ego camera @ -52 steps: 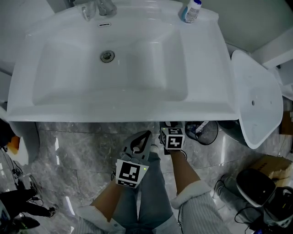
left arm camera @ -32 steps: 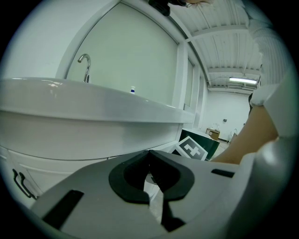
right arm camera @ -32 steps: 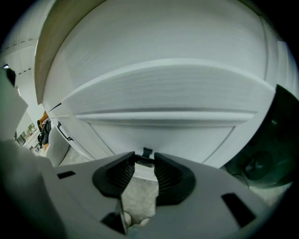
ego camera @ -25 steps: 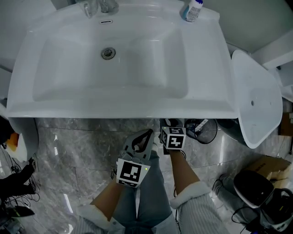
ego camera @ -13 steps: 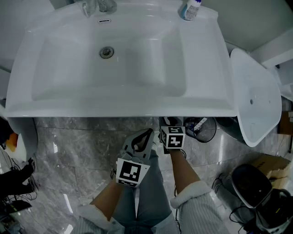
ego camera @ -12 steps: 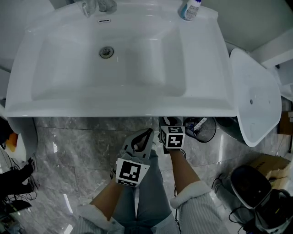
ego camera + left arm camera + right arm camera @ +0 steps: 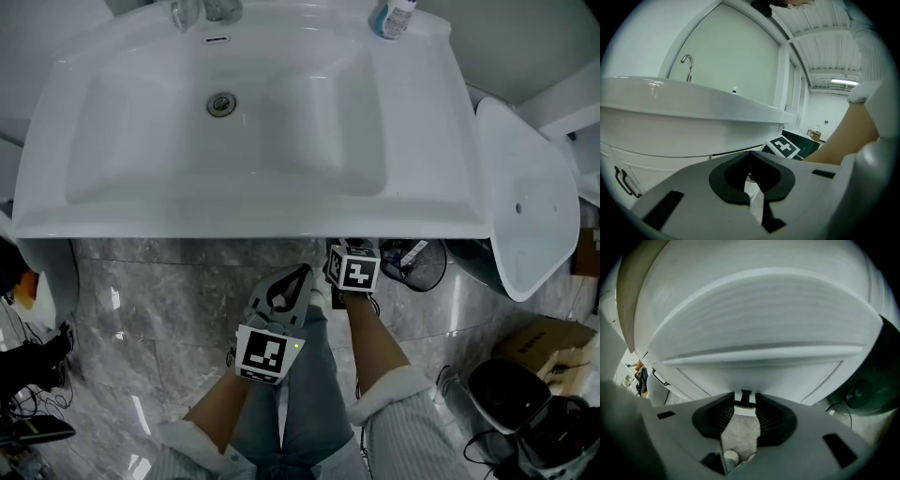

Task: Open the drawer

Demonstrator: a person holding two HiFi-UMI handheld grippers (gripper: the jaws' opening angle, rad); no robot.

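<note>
Currently your right gripper (image 7: 745, 404) is opening, straddling the drawer handle (image 7: 746, 394) without pinching it. Your left gripper (image 7: 750, 154) is idling closed, empty. Centre before squeezing.

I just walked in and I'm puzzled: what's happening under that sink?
A person stands at a white sink, a gripper in each hand. The right gripper is at the drawer below, its fingers opening with the dark handle between their tips. The left gripper hangs shut and empty nearby. The drawer looks closed.
</note>
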